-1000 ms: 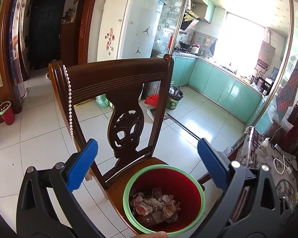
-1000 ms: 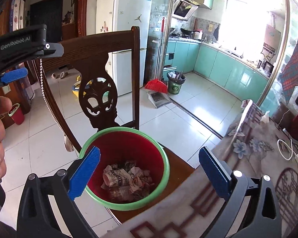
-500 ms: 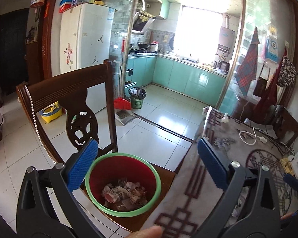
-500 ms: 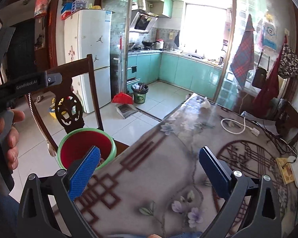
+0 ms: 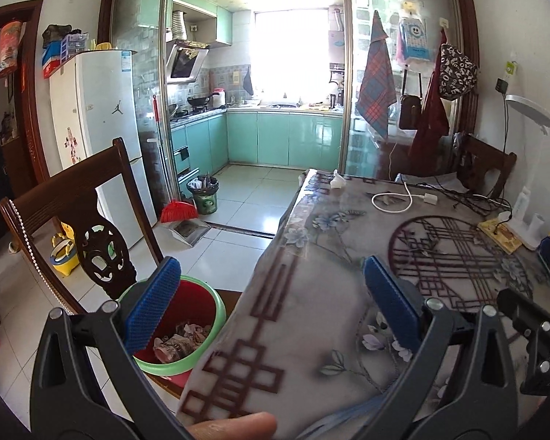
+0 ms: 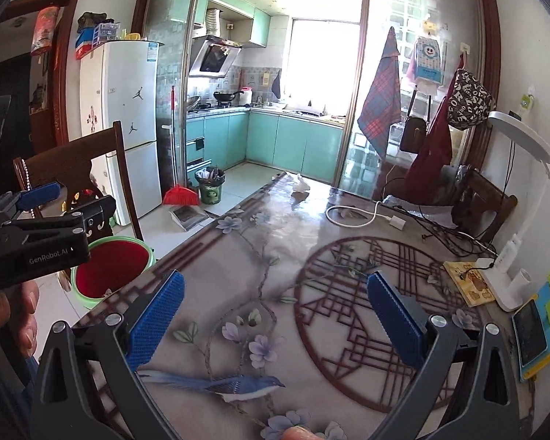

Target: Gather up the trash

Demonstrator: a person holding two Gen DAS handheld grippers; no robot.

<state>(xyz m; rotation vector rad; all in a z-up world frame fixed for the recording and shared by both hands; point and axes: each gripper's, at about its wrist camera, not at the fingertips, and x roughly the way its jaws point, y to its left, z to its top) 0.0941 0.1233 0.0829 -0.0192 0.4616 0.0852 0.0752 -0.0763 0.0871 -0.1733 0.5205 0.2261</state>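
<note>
A red bin with a green rim [image 5: 220, 311] stands on the seat of a dark wooden chair [image 5: 73, 190], left of the table, and holds crumpled paper trash [image 5: 181, 339]. My left gripper [image 5: 271, 293] hangs open and empty above the table's near left corner, its left finger over the bin. The right gripper [image 6: 275, 304] is open too, over the patterned table [image 6: 275, 242], with nothing between its fingers. A crumpled white tissue [image 6: 300, 183] lies at the table's far end, well beyond both grippers. In the right wrist view the bin [image 6: 110, 264] shows partly behind the left gripper's body.
On the table lie a white charging cable [image 6: 352, 216], dark wires, a yellow booklet [image 6: 469, 282], a white lamp base [image 6: 506, 282] and a colourful tablet toy [image 6: 531, 333]. Another chair stands at the far right. A fridge, a red broom and a kitchen bin [image 5: 203, 198] are beyond.
Both grippers have swung right, from above the bin on the chair to over the table. The bin slid to the left of both views. Both stayed open.
</note>
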